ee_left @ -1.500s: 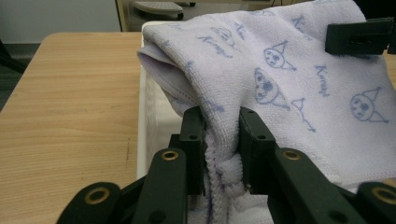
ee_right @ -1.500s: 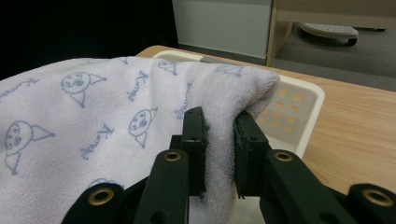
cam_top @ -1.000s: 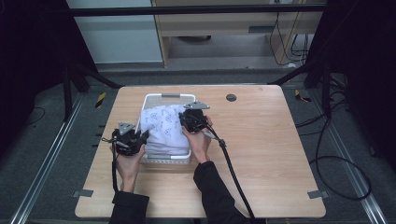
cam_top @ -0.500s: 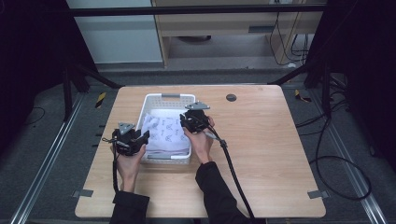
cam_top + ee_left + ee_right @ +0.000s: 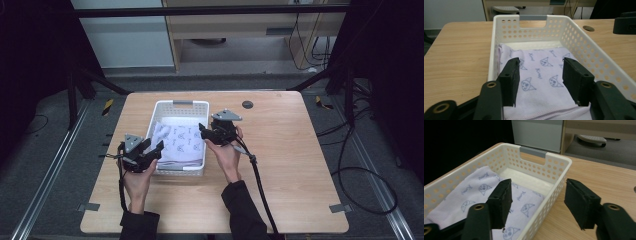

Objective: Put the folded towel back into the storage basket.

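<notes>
Cloth folded flat inside basket | left gripper open at near-left rim | right gripper open astride right wall

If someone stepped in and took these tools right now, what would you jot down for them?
Left hand-held gripper: open, holding nothing, at the near left corner of the white basket.
Right hand-held gripper: open, holding nothing, at the basket's right wall.
Lavender printed cloth: folded, lying flat inside the basket toward its near end; the far end shows bare floor.
Done: cloth looks packed in the basket.
Left: probably nothing but drawing both grippers away; tidy the cloth if it should lie centred.
</notes>
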